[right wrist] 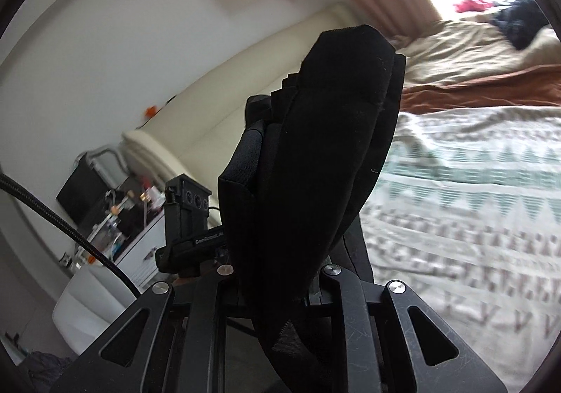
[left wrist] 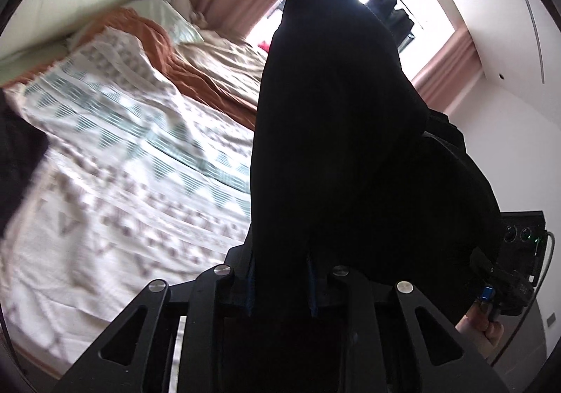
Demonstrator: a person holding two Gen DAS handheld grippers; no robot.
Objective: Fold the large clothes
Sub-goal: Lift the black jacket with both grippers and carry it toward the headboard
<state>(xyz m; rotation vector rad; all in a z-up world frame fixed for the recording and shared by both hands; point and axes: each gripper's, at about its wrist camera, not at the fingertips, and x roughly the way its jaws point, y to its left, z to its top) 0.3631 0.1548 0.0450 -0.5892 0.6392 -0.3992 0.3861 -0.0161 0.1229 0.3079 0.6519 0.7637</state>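
Black garment (left wrist: pixel 333 133) between both claws' fingers

Only a short white print is seen on the black device (right wrist: pixel 196 242) beside the garment; it cannot be read.

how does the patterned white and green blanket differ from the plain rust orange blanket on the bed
The patterned white and green blanket carries rows of triangles and lies nearer the cameras; the plain rust orange blanket is one solid colour, shows as a narrower band and lies farther back toward the window. Both are rumpled and spread across the bed.
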